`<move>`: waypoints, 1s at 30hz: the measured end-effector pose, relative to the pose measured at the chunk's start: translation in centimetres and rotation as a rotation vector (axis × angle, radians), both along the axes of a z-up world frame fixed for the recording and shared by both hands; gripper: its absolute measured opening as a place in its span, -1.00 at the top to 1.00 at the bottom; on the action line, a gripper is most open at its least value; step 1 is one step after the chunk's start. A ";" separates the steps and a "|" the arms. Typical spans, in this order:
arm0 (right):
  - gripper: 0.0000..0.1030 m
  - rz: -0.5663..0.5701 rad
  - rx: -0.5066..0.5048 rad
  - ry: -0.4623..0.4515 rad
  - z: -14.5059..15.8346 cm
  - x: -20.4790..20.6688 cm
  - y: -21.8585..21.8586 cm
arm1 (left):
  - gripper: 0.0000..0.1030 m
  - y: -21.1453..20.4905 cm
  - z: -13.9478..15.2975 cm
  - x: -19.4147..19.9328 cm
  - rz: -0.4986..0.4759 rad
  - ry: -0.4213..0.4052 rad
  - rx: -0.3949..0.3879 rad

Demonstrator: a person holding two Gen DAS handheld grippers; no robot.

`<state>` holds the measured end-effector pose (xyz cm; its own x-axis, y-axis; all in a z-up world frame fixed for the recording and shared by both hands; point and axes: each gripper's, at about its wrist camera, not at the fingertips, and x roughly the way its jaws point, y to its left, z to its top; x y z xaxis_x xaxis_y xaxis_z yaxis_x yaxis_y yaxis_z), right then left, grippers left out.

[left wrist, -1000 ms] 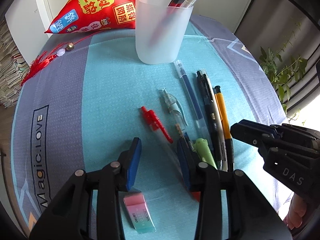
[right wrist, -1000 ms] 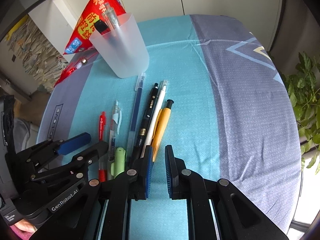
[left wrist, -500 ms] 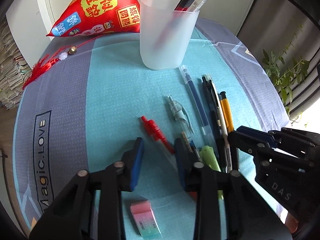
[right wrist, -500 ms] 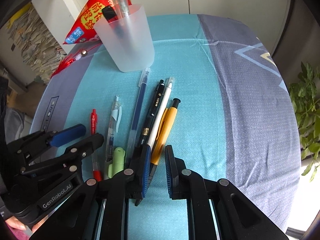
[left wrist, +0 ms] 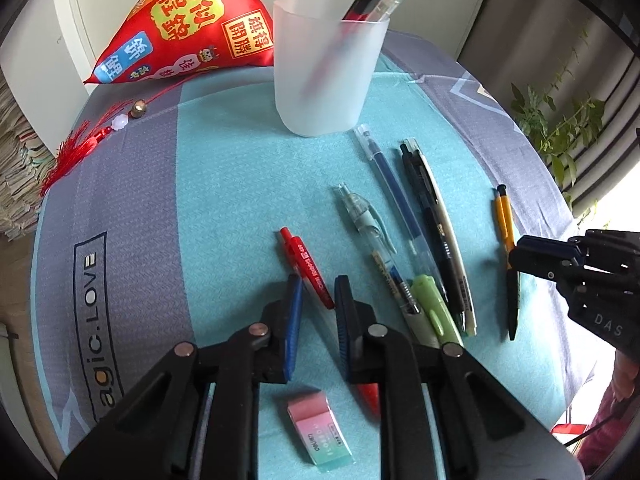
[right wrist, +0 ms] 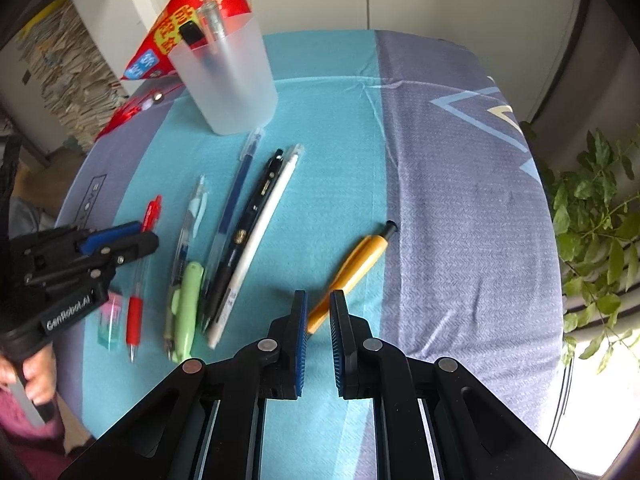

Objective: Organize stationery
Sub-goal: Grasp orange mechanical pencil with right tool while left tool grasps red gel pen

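A frosted cup (left wrist: 324,80) with two pens in it stands at the back of the teal cloth. In front of it lie a red pen (left wrist: 308,268), a clear pen (left wrist: 364,216), a blue pen (left wrist: 388,176), a black pen (left wrist: 424,200), a white pen (left wrist: 444,216) and a green highlighter (left wrist: 436,308). My left gripper (left wrist: 318,284) straddles the red pen. Its jaws are closing, with a small gap still showing beside the pen. My right gripper (right wrist: 318,296) is shut on the lower end of a yellow pen (right wrist: 360,256), which lies off to the right of the row.
A pink and green eraser (left wrist: 320,428) lies under my left gripper, near the front edge. A red pouch (left wrist: 188,20) with a tassel sits behind the cup at the left. A plant (right wrist: 592,216) stands beyond the table's right edge. A hand (right wrist: 36,380) holds the left gripper.
The left jaws have narrowed around the red pen. The right gripper has drawn the yellow pen out of the row of pens, off to the right.
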<state>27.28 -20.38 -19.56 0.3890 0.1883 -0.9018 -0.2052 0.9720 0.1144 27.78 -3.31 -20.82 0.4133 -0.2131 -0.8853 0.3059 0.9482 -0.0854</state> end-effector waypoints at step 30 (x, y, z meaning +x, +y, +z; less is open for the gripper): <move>0.71 -0.277 0.146 0.075 -0.8 4.5 -1.2 | 0.81 -0.6 -0.1 1.7 0.053 0.020 -0.024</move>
